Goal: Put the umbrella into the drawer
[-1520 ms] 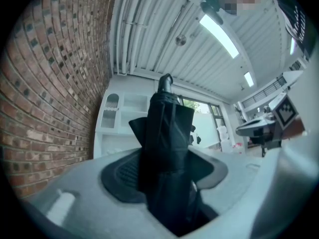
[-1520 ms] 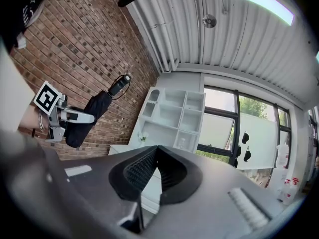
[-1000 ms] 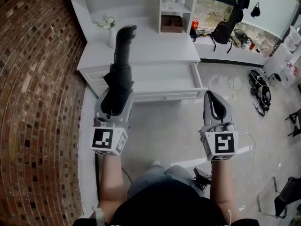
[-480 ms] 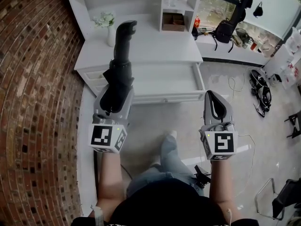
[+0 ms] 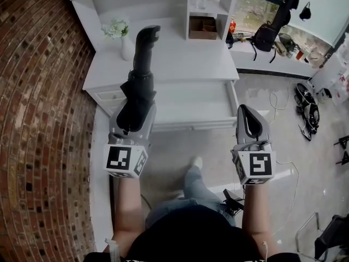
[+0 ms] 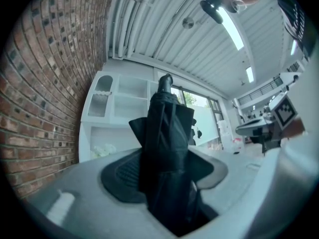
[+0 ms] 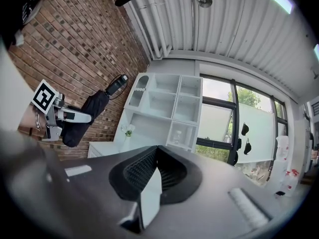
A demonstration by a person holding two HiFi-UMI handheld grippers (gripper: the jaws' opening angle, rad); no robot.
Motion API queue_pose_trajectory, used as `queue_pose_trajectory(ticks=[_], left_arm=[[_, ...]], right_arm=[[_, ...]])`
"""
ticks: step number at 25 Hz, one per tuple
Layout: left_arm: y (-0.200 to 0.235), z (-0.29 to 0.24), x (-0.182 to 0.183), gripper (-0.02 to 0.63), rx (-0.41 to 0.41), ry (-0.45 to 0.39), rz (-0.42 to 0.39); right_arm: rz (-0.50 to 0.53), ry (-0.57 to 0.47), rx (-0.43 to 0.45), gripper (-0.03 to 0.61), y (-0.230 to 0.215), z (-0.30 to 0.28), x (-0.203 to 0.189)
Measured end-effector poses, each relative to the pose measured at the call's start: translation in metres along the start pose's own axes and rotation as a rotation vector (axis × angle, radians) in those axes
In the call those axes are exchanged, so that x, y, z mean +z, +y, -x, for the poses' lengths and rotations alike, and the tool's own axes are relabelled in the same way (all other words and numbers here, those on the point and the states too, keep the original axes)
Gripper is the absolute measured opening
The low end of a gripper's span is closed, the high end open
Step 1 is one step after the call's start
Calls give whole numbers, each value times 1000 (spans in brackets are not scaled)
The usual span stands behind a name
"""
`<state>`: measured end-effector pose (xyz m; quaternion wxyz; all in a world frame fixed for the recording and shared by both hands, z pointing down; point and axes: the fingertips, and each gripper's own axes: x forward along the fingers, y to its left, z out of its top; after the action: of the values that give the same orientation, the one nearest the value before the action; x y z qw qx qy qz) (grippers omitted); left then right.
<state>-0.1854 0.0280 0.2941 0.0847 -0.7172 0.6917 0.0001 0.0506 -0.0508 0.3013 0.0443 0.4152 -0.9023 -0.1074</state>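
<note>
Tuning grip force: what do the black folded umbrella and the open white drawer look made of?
Black folded umbrella: soft matte fabric, shown by creased, bunched folds; handle likely hard plastic. Open white drawer: probably painted wood or laminate, given its smooth, even faces.

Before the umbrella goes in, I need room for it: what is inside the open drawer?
The drawer shows only bare white floor. Its left end is covered by the umbrella, so that part cannot be seen.

The umbrella (image 5: pixel 139 91) is matt black cloth, the wall (image 5: pixel 38 91) rough red brick, the drawer (image 5: pixel 191 101) smooth white.
</note>
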Motion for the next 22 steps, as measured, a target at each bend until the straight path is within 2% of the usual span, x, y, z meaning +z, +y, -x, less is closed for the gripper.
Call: queue_pose_trajectory(ticks=[14, 18, 22], left_arm=[[21, -148, -41, 241, 4, 86, -6], [17, -187, -58, 241, -42, 102, 1], [13, -219, -82, 241, -74, 154, -1]], right_arm=[[-37, 20, 53, 3, -75, -137, -31], [-68, 44, 80, 3, -98, -169, -49], [-85, 64, 95, 3, -117, -196, -65]])
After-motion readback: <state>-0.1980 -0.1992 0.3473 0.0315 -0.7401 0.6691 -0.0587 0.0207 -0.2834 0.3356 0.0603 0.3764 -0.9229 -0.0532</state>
